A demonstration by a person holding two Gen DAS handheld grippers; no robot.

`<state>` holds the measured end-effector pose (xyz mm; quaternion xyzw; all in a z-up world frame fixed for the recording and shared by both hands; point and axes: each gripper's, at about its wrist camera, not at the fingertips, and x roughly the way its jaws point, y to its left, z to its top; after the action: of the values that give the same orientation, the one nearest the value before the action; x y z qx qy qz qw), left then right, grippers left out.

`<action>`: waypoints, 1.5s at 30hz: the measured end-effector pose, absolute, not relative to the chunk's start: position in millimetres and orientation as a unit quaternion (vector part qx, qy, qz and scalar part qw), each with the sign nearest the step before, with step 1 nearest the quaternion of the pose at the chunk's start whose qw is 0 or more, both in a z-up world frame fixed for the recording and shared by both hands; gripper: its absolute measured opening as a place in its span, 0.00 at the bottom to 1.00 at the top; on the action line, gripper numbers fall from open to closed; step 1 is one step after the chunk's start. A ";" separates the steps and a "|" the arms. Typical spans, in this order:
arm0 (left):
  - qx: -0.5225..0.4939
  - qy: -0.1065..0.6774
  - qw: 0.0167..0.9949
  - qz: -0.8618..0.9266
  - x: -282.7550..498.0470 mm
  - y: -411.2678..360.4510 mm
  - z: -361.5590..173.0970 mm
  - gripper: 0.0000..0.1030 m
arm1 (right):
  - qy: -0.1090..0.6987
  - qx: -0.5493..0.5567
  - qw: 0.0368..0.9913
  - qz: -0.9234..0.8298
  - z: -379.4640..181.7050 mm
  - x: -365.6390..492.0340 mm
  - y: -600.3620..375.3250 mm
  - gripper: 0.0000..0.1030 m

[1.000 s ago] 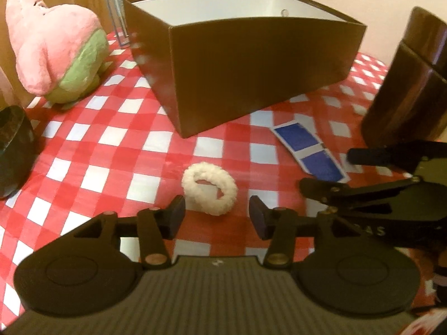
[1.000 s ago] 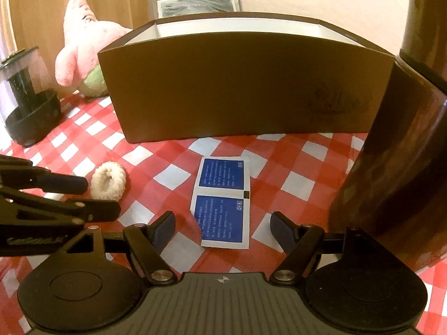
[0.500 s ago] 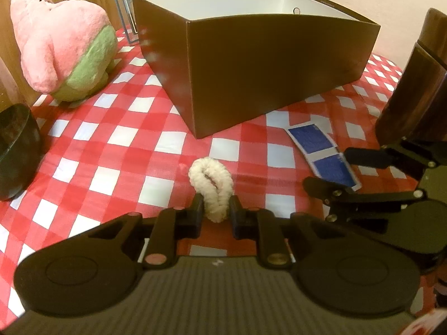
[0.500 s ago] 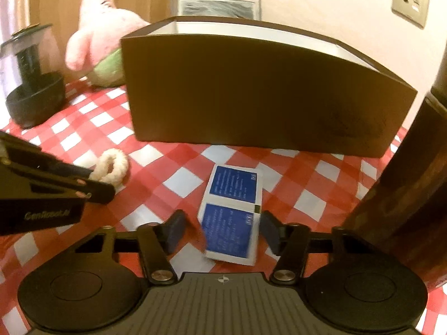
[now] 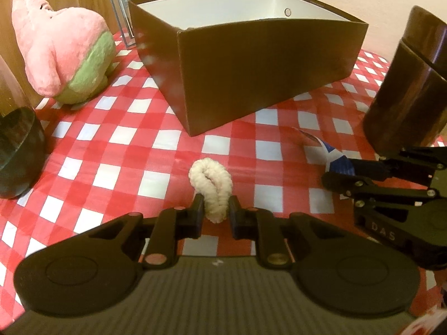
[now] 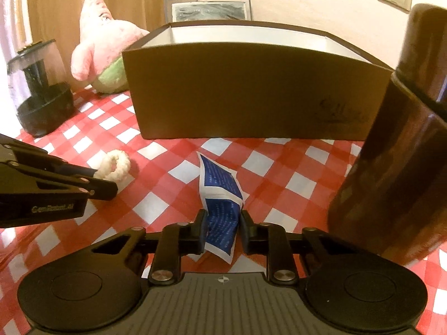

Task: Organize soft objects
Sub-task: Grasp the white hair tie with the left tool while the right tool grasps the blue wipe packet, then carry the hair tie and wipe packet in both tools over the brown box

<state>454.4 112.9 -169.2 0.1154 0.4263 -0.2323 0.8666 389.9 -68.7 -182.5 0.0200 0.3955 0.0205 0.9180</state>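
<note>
A white fluffy scrunchie is squeezed upright between the pads of my left gripper, low over the red-checked tablecloth. My right gripper has its jaws closing on a blue-and-white packet, which buckles upward between the pads. In the right wrist view the scrunchie shows at the tip of the left gripper. A brown open box with a white inside stands just behind both. A pink and green plush toy sits at the back left.
A tall dark brown cylinder stands close on the right of the right gripper. A clear jar on a black base is at the left. A framed picture leans behind the box, beside the plush.
Both grippers closed: the left pinched the flat-lying scrunchie into an upright fold, the right squeezed the flat packet so that it buckled up off the cloth.
</note>
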 end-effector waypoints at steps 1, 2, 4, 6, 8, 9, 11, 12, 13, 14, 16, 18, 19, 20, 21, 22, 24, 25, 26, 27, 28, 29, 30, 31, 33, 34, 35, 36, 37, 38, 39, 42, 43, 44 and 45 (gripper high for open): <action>0.117 0.425 0.867 -0.233 452.8 112.8 -167.4 0.16 | 0.395 0.021 0.918 0.022 -180.2 387.8 -68.9 0.23; 0.118 0.424 0.867 -0.234 451.2 112.6 -165.3 0.16 | 0.394 0.024 0.918 0.022 -177.3 385.4 -69.4 0.23; 0.119 0.422 0.867 -0.236 447.8 112.2 -160.4 0.16 | 0.392 0.034 0.919 0.023 -172.2 381.4 -71.1 0.23; 0.119 0.418 0.869 -0.238 444.6 112.0 -154.5 0.16 | 0.388 0.043 0.920 0.023 -165.5 377.6 -73.2 0.23; 0.119 0.414 0.870 -0.239 442.0 112.1 -148.0 0.16 | 0.382 0.047 0.923 0.024 -158.1 373.8 -74.4 0.23; 0.119 0.412 0.871 -0.239 440.5 112.3 -144.5 0.16 | 0.379 0.048 0.924 0.025 -154.3 371.3 -74.9 0.23; 0.120 0.407 0.873 -0.240 437.7 112.9 -137.0 0.16 | 0.372 0.051 0.926 0.026 -145.0 367.8 -75.8 0.23; 0.120 0.404 0.874 -0.240 436.3 113.4 -132.2 0.16 | 0.369 0.053 0.927 0.027 -140.6 367.1 -76.0 0.23; 0.119 0.400 0.876 -0.242 434.7 114.0 -126.6 0.16 | 0.365 0.055 0.929 0.028 -135.1 366.3 -76.4 0.23; 0.119 0.396 0.877 -0.244 433.6 114.6 -121.7 0.16 | 0.360 0.058 0.931 0.029 -129.5 365.7 -76.7 0.23; 0.121 0.385 0.881 -0.248 431.8 114.5 -110.1 0.16 | 0.350 0.060 0.935 0.030 -118.9 365.6 -77.1 0.23; 0.124 0.375 0.884 -0.252 432.4 113.6 -98.9 0.16 | 0.340 0.065 0.938 0.030 -107.3 367.9 -77.4 0.23; 0.126 0.369 0.885 -0.253 433.6 112.7 -93.1 0.16 | 0.335 0.067 0.939 0.031 -102.4 369.8 -77.7 0.23; 0.127 0.363 0.887 -0.255 435.0 111.8 -87.2 0.16 | 0.330 0.068 0.941 0.031 -96.8 372.6 -77.8 0.23; 0.126 0.355 0.890 -0.256 436.7 111.2 -80.6 0.16 | 0.323 0.068 0.943 0.030 -90.5 376.8 -77.6 0.23; 0.124 0.348 0.892 -0.259 439.7 110.3 -74.8 0.16 | 0.318 0.068 0.945 0.030 -86.7 380.6 -77.7 0.23; 0.124 0.335 0.896 -0.264 448.1 107.6 -63.6 0.16 | 0.308 0.070 0.948 0.027 -76.2 392.1 -78.4 0.23; 0.124 0.329 0.898 -0.265 452.9 106.3 -58.9 0.16 | 0.302 0.071 0.950 0.025 -71.1 398.3 -78.4 0.23; 0.123 0.324 0.899 -0.266 458.6 104.9 -54.4 0.16 | 0.295 0.073 0.952 0.023 -65.5 406.3 -78.4 0.23; 0.122 0.318 0.901 -0.267 465.1 103.2 -49.3 0.16 | 0.289 0.075 0.954 0.023 -61.0 413.1 -79.4 0.23; 0.120 0.313 0.903 -0.268 471.9 102.6 -45.3 0.16 | 0.283 0.079 0.956 0.023 -56.8 420.8 -79.9 0.23; 0.118 0.308 0.905 -0.269 478.9 100.9 -41.3 0.16 | 0.279 0.084 0.956 0.022 -53.1 429.2 -80.6 0.23; 0.117 0.305 0.906 -0.270 487.1 98.9 -37.5 0.16 | 0.274 0.088 0.957 0.020 -49.5 437.6 -81.5 0.23; 0.115 0.301 0.907 -0.271 495.2 97.1 -34.0 0.16 | 0.271 0.089 0.958 0.018 -46.5 445.1 -82.8 0.23; 0.113 0.297 0.908 -0.272 511.2 93.7 -28.6 0.16 | 0.267 0.090 0.959 0.012 -42.7 461.5 -84.8 0.23; 0.112 0.295 0.909 -0.273 517.4 92.0 -27.0 0.16 | 0.266 0.094 0.959 0.009 -42.2 470.4 -87.0 0.23; 0.111 0.293 0.909 -0.276 524.5 90.1 -25.5 0.16 | 0.268 0.098 0.958 0.006 -43.2 479.5 -89.8 0.23; 0.109 0.292 0.909 -0.277 532.3 87.8 -24.4 0.16 | 0.268 0.102 0.958 0.001 -44.0 487.9 -92.9 0.23; 0.108 0.293 0.908 -0.278 539.1 85.3 -24.0 0.16 | 0.269 0.106 0.957 -0.005 -45.5 495.3 -96.1 0.23; 0.106 0.293 0.908 -0.281 546.2 82.9 -24.2 0.16 | 0.271 0.108 0.956 -0.011 -47.7 502.1 -99.7 0.23; 0.103 0.295 0.907 -0.281 554.3 81.3 -25.5 0.16 | 0.273 0.111 0.956 -0.016 -50.1 509.6 -102.5 0.23; 0.102 0.298 0.906 -0.283 575.7 74.1 -29.8 0.16 | 0.281 0.118 0.952 -0.031 -58.2 529.1 -111.2 0.23; 0.104 0.298 0.906 -0.283 582.2 71.2 -31.8 0.16 | 0.283 0.120 0.951 -0.035 -61.2 534.1 -113.9 0.23; 0.108 0.299 0.905 -0.283 588.7 67.8 -33.9 0.16 | 0.287 0.122 0.949 -0.040 -64.5 540.8 -116.2 0.24; 0.111 0.298 0.905 -0.283 594.0 65.4 -36.3 0.16 | 0.289 0.125 0.948 -0.044 -67.1 545.1 -117.8 0.23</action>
<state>594.0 65.4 -36.3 0.1112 0.2984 -0.2832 0.9047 545.1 -117.8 -67.1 0.1246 0.2892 -0.0436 0.9481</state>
